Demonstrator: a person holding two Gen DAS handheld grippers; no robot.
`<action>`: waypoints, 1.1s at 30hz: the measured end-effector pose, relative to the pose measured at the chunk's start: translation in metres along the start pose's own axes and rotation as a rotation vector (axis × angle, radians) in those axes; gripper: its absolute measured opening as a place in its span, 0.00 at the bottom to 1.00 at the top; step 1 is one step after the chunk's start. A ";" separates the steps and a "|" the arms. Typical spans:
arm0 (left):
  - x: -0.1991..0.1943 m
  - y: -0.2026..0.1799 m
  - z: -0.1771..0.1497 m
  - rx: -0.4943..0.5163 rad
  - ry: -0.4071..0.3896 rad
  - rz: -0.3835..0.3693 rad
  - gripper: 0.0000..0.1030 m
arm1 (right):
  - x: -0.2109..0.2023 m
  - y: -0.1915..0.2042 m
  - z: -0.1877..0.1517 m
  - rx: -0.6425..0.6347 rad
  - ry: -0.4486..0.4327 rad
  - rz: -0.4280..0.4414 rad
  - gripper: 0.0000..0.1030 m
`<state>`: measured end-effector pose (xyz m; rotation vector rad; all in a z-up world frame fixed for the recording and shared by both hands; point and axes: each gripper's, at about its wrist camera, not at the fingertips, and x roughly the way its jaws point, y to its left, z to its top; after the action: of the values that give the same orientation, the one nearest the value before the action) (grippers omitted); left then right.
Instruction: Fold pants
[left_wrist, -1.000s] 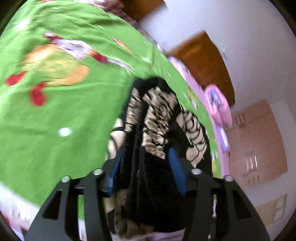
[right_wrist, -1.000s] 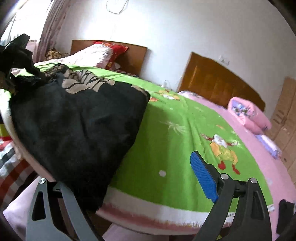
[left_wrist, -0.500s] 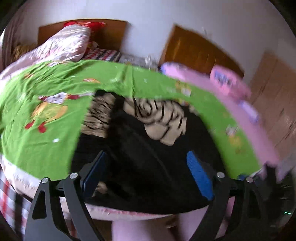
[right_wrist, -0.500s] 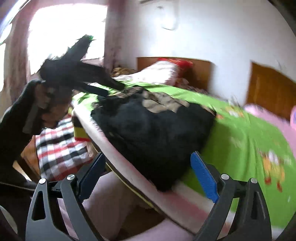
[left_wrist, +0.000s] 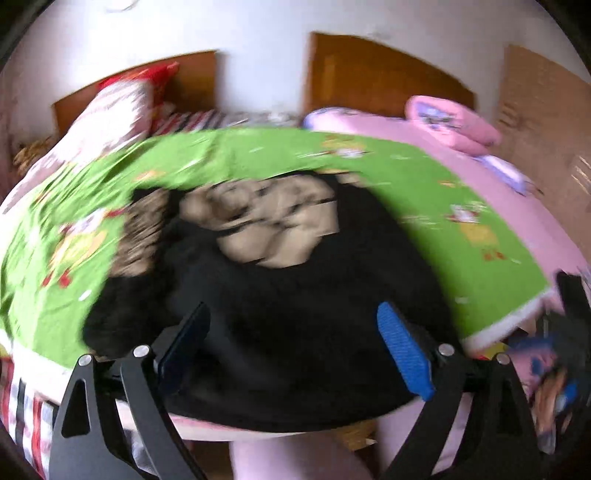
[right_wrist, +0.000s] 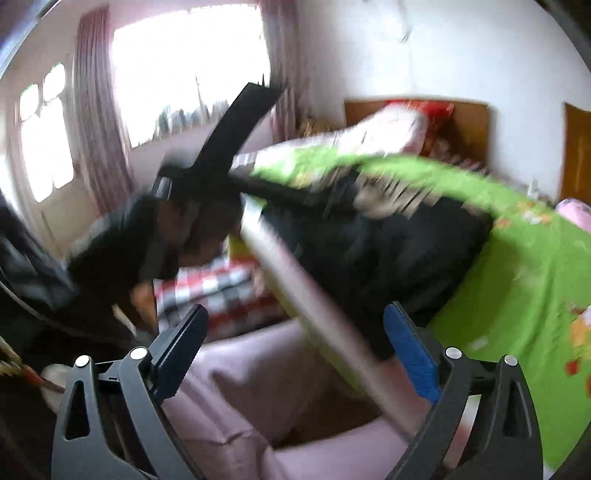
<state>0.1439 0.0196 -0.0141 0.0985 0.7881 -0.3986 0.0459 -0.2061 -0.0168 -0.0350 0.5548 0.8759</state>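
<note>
Green sheet (left_wrist: 424, 192) past the pants (left_wrist: 295, 314) is wide open on the bed. Pillows (left_wrist: 450, 123) and the headboard (left_wrist: 384, 77) block the far end.

Black pants (left_wrist: 295, 325) with tan-striped patch, bunched at bed's near edge

Daylight floods in through the window (right_wrist: 184, 70), which is blown out to white glare with the curtain (right_wrist: 98, 110) beside it washed pale. Both views are smeared by motion blur; the pants (left_wrist: 295, 288) read as a near-featureless black mass, their tan pattern possibly stripes. Fisheye bending curves the bed (left_wrist: 424, 192) and darkens the corners. The left claw (left_wrist: 295, 347) and right claw (right_wrist: 299, 354) stay sharper.
</note>
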 end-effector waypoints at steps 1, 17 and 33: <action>0.001 -0.013 0.001 0.029 -0.007 -0.021 0.91 | -0.007 -0.013 0.007 0.037 -0.025 -0.004 0.95; 0.057 -0.075 -0.026 0.265 0.000 0.048 0.92 | 0.096 -0.183 0.052 0.816 0.139 0.224 0.96; 0.054 -0.074 -0.032 0.297 -0.002 0.025 0.93 | 0.172 -0.171 0.083 0.819 0.336 -0.073 0.96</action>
<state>0.1284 -0.0583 -0.0700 0.3849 0.7208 -0.4901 0.2964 -0.1725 -0.0597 0.5476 1.1874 0.5211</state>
